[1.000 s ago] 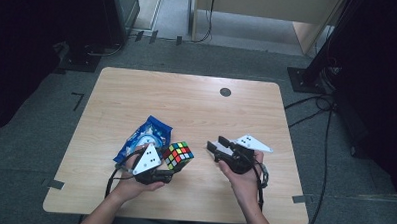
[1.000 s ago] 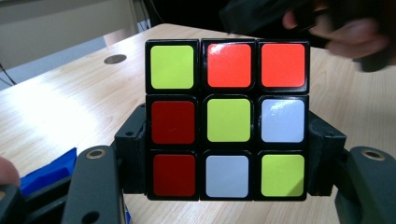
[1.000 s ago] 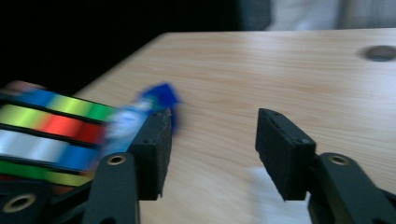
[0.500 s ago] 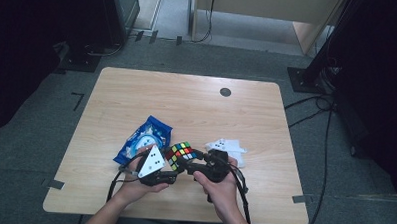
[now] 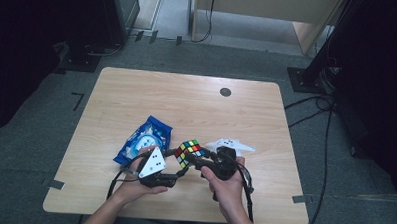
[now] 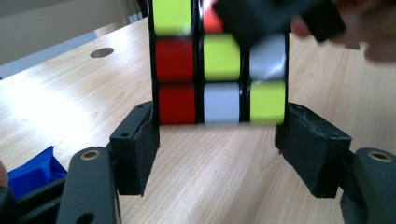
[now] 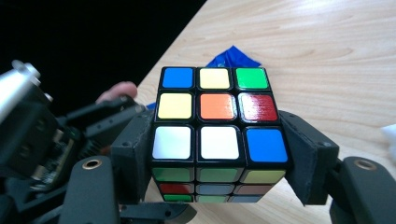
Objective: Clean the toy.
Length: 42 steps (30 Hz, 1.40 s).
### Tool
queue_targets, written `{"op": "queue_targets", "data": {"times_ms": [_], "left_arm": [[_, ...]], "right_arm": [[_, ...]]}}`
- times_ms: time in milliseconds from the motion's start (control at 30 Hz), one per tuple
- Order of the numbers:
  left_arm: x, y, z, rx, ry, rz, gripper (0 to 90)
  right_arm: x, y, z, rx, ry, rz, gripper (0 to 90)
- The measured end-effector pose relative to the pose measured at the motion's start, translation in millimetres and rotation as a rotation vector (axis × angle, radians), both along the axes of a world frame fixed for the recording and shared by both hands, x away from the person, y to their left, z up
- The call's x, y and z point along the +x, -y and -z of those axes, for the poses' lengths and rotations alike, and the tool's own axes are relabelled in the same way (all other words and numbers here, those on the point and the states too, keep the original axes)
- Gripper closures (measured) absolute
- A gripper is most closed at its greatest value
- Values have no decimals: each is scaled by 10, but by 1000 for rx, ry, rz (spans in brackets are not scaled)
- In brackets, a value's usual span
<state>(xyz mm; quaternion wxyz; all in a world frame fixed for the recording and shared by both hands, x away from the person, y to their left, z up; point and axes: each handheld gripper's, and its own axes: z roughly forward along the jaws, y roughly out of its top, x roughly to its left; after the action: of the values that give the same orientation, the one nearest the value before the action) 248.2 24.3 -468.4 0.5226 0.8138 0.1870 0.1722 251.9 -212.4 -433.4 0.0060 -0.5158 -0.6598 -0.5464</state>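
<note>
High cam: fixed above my side, looks fwd and down, whole worktop (image 5: 137, 100) in frame, floor around it, far off. Left gripper (image 6: 217, 140) cam: rides low on the gripper, looks along its jaws across the worktop toward the far edge, very close to the cube (image 6: 219, 70), w/ the grommet hole (image 6: 102, 52) seen beyond. Right gripper (image 7: 217, 154) cam: also close, looks slightly down onto the cube's top, facing the near-left worktop edge. All 3 views share the cube; blue packet (image 5: 143, 140) is also in all 3.
</note>
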Motion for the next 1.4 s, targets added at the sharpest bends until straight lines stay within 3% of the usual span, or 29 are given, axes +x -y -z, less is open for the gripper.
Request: {"op": "queue_targets", "data": {"times_ms": [200,367,600,800,933,1167,1400], "left_arm": [[20,-27,25,27,42,-52,451],[-36,4,31,51,94,-53,457],[-78,50,16,50,106,-37,390],[-61,81,32,62,104,-74,246],[-69,88,38,75,116,-76,203],[-135,131,-1,44,144,-37,183],[-136,107,-5,35,141,-19,256]], "right_arm": [[1,59,-73,3,-3,-89,341],[13,52,-61,17,-14,-105,340],[12,40,-64,22,-22,-118,339],[-5,-4,-61,4,-32,-145,340],[5,-9,-61,4,-48,-155,340],[8,-88,-21,-9,-85,-202,340],[6,-127,-1,-29,-75,-165,341]]}}
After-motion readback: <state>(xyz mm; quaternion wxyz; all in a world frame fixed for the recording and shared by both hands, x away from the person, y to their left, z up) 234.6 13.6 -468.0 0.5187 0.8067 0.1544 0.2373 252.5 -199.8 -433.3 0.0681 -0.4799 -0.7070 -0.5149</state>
